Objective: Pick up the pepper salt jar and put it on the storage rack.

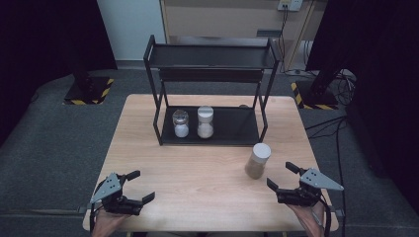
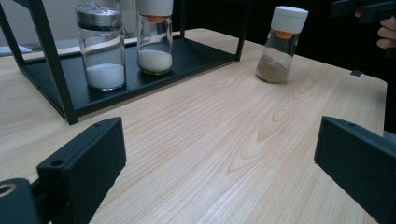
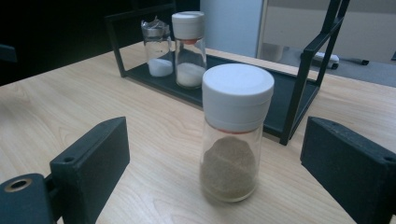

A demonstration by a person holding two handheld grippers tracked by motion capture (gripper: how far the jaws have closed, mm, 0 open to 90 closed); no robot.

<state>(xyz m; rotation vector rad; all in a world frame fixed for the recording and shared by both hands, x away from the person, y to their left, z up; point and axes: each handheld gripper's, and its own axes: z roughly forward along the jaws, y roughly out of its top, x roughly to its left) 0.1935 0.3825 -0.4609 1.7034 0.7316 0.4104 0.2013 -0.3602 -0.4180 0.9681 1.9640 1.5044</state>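
No readable text, label, brand or number appears on anything here.

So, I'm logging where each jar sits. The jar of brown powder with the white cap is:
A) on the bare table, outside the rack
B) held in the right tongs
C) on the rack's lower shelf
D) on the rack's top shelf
A: the jar of brown powder stands on the wooden table in front of the rack, ahead of the open right tongs.

Two white-filled jars (image 1: 192,123) on black rack (image 1: 247,133)
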